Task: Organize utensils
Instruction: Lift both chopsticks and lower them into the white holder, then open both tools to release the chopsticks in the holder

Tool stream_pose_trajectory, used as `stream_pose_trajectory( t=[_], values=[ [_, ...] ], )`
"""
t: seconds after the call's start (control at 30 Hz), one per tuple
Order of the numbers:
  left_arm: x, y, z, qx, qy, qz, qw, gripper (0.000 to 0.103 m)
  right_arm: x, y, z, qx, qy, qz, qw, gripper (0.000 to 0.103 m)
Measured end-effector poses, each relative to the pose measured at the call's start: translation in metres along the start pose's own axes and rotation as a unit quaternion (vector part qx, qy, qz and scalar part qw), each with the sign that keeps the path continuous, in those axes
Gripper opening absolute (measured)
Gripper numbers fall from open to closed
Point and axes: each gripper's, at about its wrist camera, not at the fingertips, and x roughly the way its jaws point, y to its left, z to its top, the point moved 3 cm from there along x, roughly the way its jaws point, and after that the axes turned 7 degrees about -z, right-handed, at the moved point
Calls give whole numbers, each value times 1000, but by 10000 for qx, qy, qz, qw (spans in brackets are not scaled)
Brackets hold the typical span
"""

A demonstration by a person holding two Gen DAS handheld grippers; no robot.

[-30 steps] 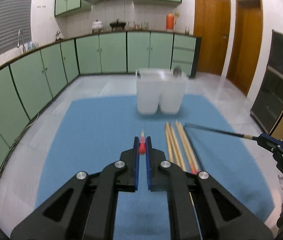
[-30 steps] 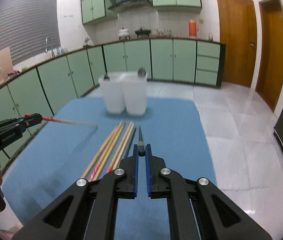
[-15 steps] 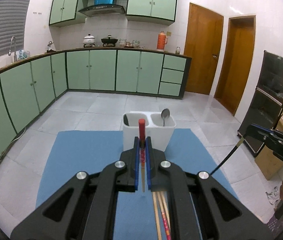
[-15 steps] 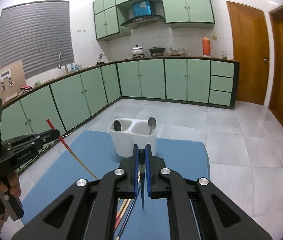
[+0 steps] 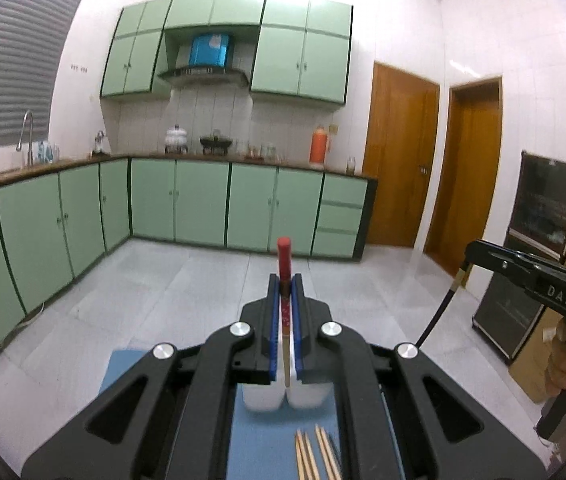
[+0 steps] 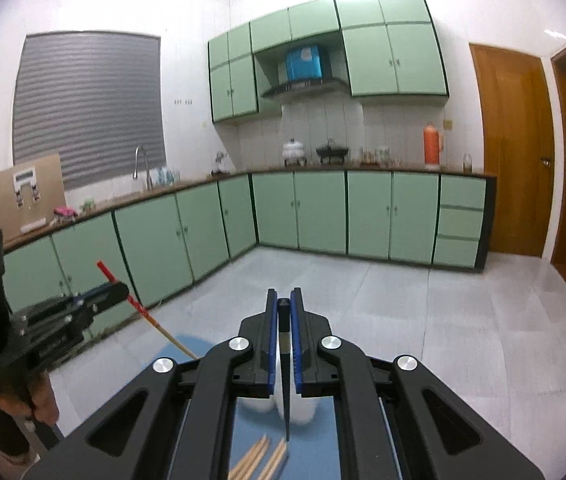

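We clamp a light, stiff, slippery red-topped chopstick [image 5: 284, 312] in the left gripper [image 5: 285, 320] and a black chopstick [image 6: 284, 360] in the right gripper [image 6: 284, 336], each near its thick end, above the white holder [image 5: 267, 398].

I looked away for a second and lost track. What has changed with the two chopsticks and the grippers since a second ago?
Both grippers rose from the blue mat, each lifting its chopstick. The left gripper now holds the red-tipped chopstick upright above the white holder; the right gripper holds the dark chopstick with its tip hanging down. Unchanged: both grips shut, the spare chopsticks lying on the mat, the holder in place.
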Motion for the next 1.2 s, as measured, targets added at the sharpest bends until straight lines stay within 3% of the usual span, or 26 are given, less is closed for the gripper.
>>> stream_pose_trajectory(
  t=[0.13, 0.3, 0.57, 0.9, 1.0, 1.07, 1.1, 1.2],
  values=[
    [28, -7, 15, 165, -159, 115, 9997, 5, 28, -1, 30, 66, -225, -46, 9997, 6],
    [72, -4, 12, 233, 6, 220, 9995, 5, 70, -2, 38, 120, -243, -95, 9996, 6],
    [130, 12, -19, 169, 492, 195, 9985, 5, 135, -6, 0, 269, 372, -45, 9989, 6],
    [138, 29, -53, 110, 930, 108, 9955, 6, 144, -2, -53, 240, 908, 75, 9955, 7],
    [133, 33, -58, 42, 989, 96, 9950, 22, 140, -2, -59, 223, 956, 60, 9952, 12],
    [124, 33, -58, 9, 919, 111, 9957, 37, 132, -3, -62, 230, 924, 2, 9955, 26],
    [117, 34, -57, 6, 848, 130, 9963, 40, 126, -5, -63, 258, 882, -59, 9958, 39],
    [95, 35, -58, 13, 691, 225, 9974, 58, 104, -14, -70, 419, 723, -217, 9963, 54]
  ],
)
